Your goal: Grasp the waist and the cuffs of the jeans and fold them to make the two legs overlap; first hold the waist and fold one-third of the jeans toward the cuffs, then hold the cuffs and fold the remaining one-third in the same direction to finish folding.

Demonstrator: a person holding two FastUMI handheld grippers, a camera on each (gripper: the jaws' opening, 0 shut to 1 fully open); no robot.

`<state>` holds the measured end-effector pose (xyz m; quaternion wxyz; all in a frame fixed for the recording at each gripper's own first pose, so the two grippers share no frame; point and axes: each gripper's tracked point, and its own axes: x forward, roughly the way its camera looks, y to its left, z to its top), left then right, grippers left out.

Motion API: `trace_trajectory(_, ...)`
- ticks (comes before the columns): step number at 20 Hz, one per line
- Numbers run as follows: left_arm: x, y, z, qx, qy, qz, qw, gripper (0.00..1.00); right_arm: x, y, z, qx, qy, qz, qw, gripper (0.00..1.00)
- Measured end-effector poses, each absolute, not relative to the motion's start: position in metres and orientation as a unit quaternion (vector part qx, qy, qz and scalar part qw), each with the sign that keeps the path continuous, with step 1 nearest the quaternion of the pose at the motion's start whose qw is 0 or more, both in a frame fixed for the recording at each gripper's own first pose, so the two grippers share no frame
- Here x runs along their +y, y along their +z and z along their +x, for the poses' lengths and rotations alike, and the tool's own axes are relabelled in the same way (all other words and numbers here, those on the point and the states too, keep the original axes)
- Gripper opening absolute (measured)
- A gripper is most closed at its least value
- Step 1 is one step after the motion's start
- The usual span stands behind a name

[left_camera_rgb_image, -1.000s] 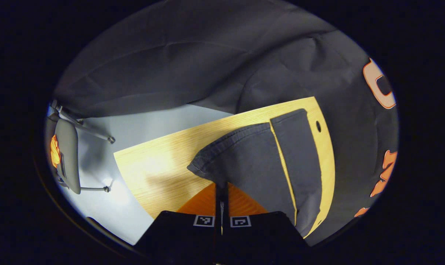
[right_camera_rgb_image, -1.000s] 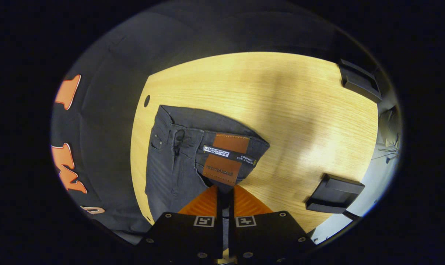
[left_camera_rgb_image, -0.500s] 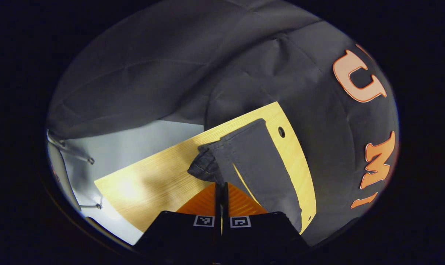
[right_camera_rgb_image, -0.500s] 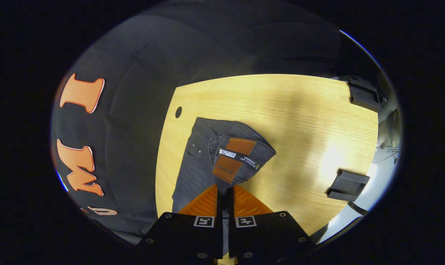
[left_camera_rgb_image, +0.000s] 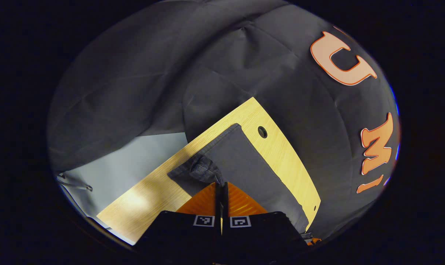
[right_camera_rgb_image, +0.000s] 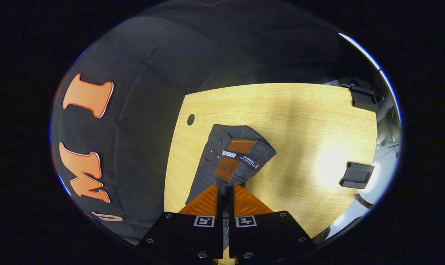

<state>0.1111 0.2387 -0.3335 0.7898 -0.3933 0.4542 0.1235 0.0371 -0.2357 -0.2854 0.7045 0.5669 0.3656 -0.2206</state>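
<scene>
Jeans (left_camera_rgb_image: 244, 162) hang pinched at cuff in our left gripper (left_camera_rgb_image: 221, 187) and waist in our right gripper (right_camera_rgb_image: 225, 189), jaws apparently closed; thin denim bites could slip, misaligning legs.

I see a light wooden table (right_camera_rgb_image: 281, 110) with a round hole (right_camera_rgb_image: 191, 119) near its far-left corner; the same hole (left_camera_rgb_image: 262, 131) appears from my left gripper view, near the table (left_camera_rgb_image: 281, 154) edge. Two black blocks sit by the right edge, one at the far corner (right_camera_rgb_image: 363, 98), one nearer (right_camera_rgb_image: 357, 175). Pale grey floor (left_camera_rgb_image: 123, 162) lies beyond the table.
</scene>
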Motion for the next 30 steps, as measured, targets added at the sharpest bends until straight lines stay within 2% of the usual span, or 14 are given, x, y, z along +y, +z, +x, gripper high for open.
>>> trace_trajectory(11, 0.238, -0.319, 0.211, 0.434, 0.158, -0.28, 0.842, 0.01, -0.237, -0.296, 0.116, 0.394, -0.176, 0.56, 0.708, 0.07)
trace_trajectory(20, 0.228, -0.343, 0.239, 0.466, 0.191, -0.231, 0.833, 0.01, -0.231, -0.335, 0.169, 0.431, -0.165, 0.552, 0.695, 0.06)
trace_trajectory(23, 0.231, -0.329, 0.244, 0.464, 0.191, -0.222, 0.836, 0.01, -0.226, -0.345, 0.185, 0.441, -0.166, 0.572, 0.671, 0.06)
trace_trajectory(26, 0.23, -0.334, 0.242, 0.467, 0.19, -0.224, 0.834, 0.01, -0.223, -0.351, 0.197, 0.44, -0.163, 0.581, 0.665, 0.07)
trace_trajectory(28, 0.225, -0.335, 0.246, 0.46, 0.197, -0.213, 0.839, 0.09, -0.224, -0.343, 0.21, 0.419, -0.156, 0.596, 0.667, 0.14)
trace_trajectory(29, 0.225, -0.336, 0.248, 0.459, 0.199, -0.21, 0.84, 0.16, -0.228, -0.339, 0.217, 0.401, -0.154, 0.601, 0.675, 0.23)
trace_trajectory(30, 0.221, -0.335, 0.251, 0.453, 0.192, -0.219, 0.843, 0.12, -0.235, -0.334, 0.221, 0.386, -0.158, 0.604, 0.679, 0.14)
